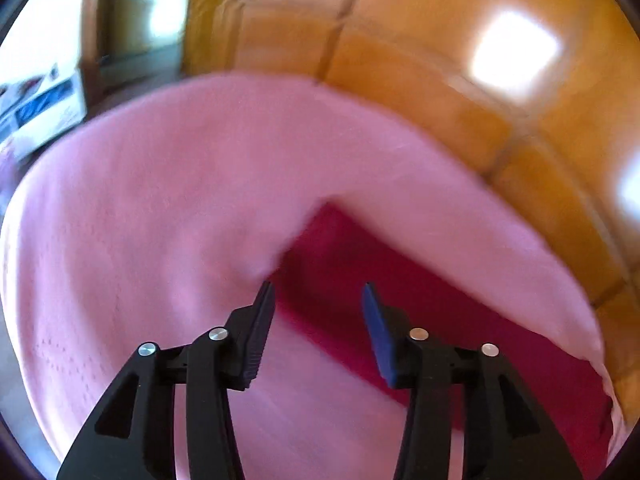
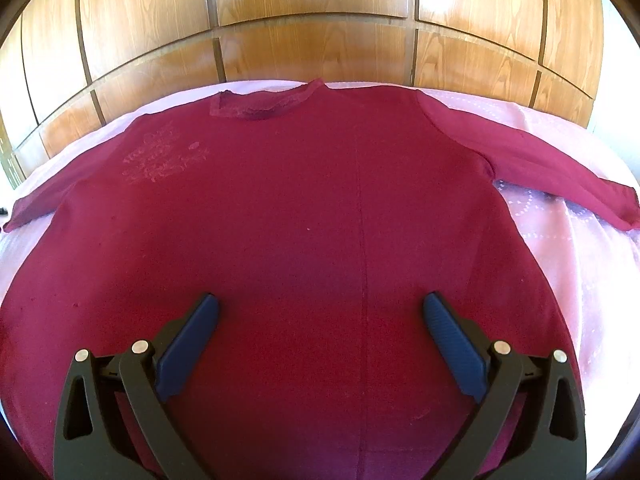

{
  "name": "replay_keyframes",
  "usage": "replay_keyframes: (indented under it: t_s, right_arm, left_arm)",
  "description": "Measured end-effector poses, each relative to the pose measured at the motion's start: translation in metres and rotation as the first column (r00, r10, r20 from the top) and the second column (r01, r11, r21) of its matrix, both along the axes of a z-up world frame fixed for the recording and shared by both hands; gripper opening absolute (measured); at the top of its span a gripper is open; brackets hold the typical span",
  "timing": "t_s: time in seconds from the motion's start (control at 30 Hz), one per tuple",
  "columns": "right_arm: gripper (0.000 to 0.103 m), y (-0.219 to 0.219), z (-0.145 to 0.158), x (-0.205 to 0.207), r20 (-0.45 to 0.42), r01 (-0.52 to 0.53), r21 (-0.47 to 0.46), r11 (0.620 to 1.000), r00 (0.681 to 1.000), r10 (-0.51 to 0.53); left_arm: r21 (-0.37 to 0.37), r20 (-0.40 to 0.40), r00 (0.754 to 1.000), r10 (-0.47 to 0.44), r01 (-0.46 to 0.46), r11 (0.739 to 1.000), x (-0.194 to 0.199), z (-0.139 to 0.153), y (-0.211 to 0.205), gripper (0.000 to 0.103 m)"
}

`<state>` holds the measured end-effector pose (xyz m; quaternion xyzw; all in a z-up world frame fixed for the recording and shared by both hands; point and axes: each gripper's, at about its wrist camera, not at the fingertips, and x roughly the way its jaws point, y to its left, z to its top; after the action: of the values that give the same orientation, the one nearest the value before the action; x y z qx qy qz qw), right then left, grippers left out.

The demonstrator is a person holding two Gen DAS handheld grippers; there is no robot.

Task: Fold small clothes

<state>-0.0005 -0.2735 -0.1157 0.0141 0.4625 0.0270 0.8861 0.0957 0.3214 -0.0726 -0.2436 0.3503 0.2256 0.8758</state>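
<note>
A dark red long-sleeved shirt [image 2: 300, 200] lies flat, neck away from me, on a pink cover [image 2: 580, 240], with both sleeves spread to the sides. My right gripper [image 2: 320, 304] hangs over its lower middle, jaws wide apart with nothing between them. The left wrist view is blurred. In it a strip of the red shirt [image 1: 440, 320] runs down to the right across the pink cover [image 1: 160, 200]. My left gripper [image 1: 318, 292] stands open just above the upper end of that strip, and its pads press on nothing.
Glossy wooden panels [image 2: 312, 52] rise right behind the far edge of the cover and show again at the upper right as panels [image 1: 440, 80]. A white box with blue print [image 1: 44, 108] sits past the cover's left edge.
</note>
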Motion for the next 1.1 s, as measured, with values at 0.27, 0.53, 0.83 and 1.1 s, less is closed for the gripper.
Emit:
replay_keyframes:
  t_s: [0.27, 0.53, 0.83, 1.1]
  right_arm:
    - [0.101, 0.001, 0.002, 0.000, -0.012, 0.003, 0.015, 1.000, 1.000, -0.003]
    - [0.071, -0.128, 0.037, 0.000, -0.045, 0.324, 0.342, 0.882, 0.943, -0.329]
    - [0.055, -0.349, 0.018, -0.018, -0.160, 0.729, 0.440, 0.524, 0.638, -0.753]
    - [0.048, -0.431, 0.005, 0.008, -0.191, 0.816, 0.444, 0.371, 0.490, -0.850]
  left_arm:
    - [0.012, 0.147, 0.853, -0.500, 0.504, 0.864, -0.035, 0.027, -0.211, 0.057]
    - [-0.034, 0.074, 0.663, -0.745, 0.748, 0.663, -0.057, -0.015, -0.354, 0.057]
    - [0.057, -0.024, 0.618, -0.786, 0.786, 0.616, -0.057, -0.046, -0.366, 0.076]
    - [0.098, -0.059, 0.602, -0.796, 0.797, 0.596, -0.064, -0.055, -0.381, 0.087]
